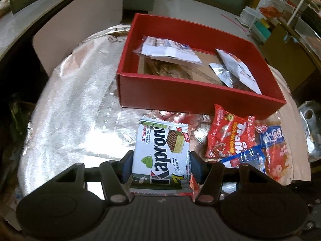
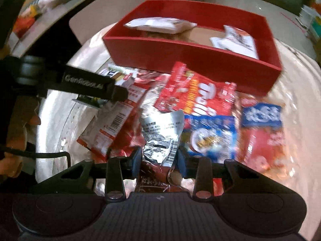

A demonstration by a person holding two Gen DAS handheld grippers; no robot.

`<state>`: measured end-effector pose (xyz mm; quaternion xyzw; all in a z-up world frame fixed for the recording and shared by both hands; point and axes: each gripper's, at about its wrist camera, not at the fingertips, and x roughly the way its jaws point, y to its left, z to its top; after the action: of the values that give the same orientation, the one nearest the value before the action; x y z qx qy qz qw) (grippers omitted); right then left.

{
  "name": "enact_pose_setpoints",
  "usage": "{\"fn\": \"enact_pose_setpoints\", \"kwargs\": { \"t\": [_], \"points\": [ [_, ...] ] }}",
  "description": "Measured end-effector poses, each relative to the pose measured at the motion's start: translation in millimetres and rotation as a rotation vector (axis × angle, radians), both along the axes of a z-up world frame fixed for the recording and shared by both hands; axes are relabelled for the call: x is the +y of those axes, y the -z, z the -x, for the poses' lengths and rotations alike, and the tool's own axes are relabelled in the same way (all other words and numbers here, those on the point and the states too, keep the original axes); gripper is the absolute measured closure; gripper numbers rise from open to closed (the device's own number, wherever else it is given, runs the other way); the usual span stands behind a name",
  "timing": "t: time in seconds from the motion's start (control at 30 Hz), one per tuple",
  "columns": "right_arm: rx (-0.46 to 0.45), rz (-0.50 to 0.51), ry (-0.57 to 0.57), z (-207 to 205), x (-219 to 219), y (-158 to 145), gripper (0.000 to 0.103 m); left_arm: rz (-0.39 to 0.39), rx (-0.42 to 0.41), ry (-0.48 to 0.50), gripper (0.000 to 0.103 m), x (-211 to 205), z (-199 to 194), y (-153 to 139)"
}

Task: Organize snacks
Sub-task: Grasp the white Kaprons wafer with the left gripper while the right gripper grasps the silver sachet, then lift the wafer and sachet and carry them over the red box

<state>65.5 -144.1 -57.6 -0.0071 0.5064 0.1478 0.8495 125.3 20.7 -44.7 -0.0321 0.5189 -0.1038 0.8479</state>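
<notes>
- While both grippers are loaded, neither packet has reached the red box [image 1: 192,98] yet; judged stage: pick done on each side, carry to the box pending.
- Left gripper [image 1: 161,167]: jaws closed across the width of the Kaprons wafer pack [image 1: 160,150], pads on its two long edges. Pack is flat, rectangular, glossy white film with crimped ends; an edge grip probably keeps it stiff and level.
- Right gripper [image 2: 158,159]: jaws clamped on the silver foil pouch [image 2: 160,136], crinkled, printed side up, barcode near the pads. View is motion-blurred.
- Just beyond the pouch, on the table's foil-like cover [image 1: 76,108]: a loose heap of soft film bags, among them the red Tivoli-style bag [image 2: 198,96] and the blue-and-red pack [image 2: 260,128], overlapping.
- Far side: the box, rigid card, matte, brown floor, sits toward the table's far edge with its near wall touching the heap. White packets [image 1: 168,50] lie inside along its far-left and right walls; the centre is bare.
</notes>
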Motion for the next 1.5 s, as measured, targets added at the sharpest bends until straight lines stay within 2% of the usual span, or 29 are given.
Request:
{"fn": "enact_pose_setpoints", "kwargs": {
  "t": [0.2, 0.37, 0.47, 0.57, 0.67, 0.8, 0.87, 0.9, 0.93, 0.97, 1.13, 1.5],
  "points": [
    [0.011, -0.014, 0.031, 3.1, -16.2, 1.7, 0.057, -0.027, 0.007, 0.023, 0.051, -6.9, 5.7, 9.3],
    [0.032, 0.003, 0.049, -2.0, -24.9, 12.4, 0.057, -0.086, 0.024, 0.049, 0.051, -17.2, 8.3, 23.0],
    [0.049, 0.014, 0.033, -4.2, -22.0, 21.6, 0.057, -0.127, 0.012, 0.061, 0.048, -23.0, 9.6, 25.3],
    [0.058, 0.013, 0.034, -6.9, -23.2, 23.7, 0.052, -0.134, 0.026, 0.053, 0.043, -24.3, 6.6, 29.0],
    [0.053, 0.037, 0.033, -9.2, -23.2, 25.5, 0.051, -0.156, 0.022, 0.054, 0.037, -28.7, 5.5, 30.9],
    [0.051, 0.048, 0.013, -8.7, -20.0, 28.5, 0.045, -0.179, 0.013, 0.066, 0.034, -33.9, 7.2, 33.5],
    [0.043, 0.057, 0.007, -7.5, -18.9, 28.8, 0.046, -0.177, 0.008, 0.065, 0.035, -34.9, 8.7, 32.4],
    [0.040, 0.067, 0.002, -6.1, -18.0, 28.7, 0.051, -0.174, 0.004, 0.064, 0.041, -33.5, 8.5, 31.9],
    [0.037, 0.090, -0.006, -4.2, -16.5, 28.6, 0.054, -0.172, -0.002, 0.063, 0.051, -32.7, 9.2, 30.4],
    [0.035, 0.106, -0.014, -3.0, -15.8, 28.5, 0.056, -0.172, -0.007, 0.069, 0.052, -32.6, 10.0, 27.9],
    [0.033, 0.100, -0.007, 0.1, -24.0, 22.8, 0.057, -0.149, 0.001, 0.068, 0.052, -28.4, 9.3, 23.7],
    [-0.020, 0.010, 0.044, -7.2, -44.8, -4.2, 0.057, -0.061, -0.047, 0.065, 0.052, -21.1, 7.5, -1.2]
  ]
}}
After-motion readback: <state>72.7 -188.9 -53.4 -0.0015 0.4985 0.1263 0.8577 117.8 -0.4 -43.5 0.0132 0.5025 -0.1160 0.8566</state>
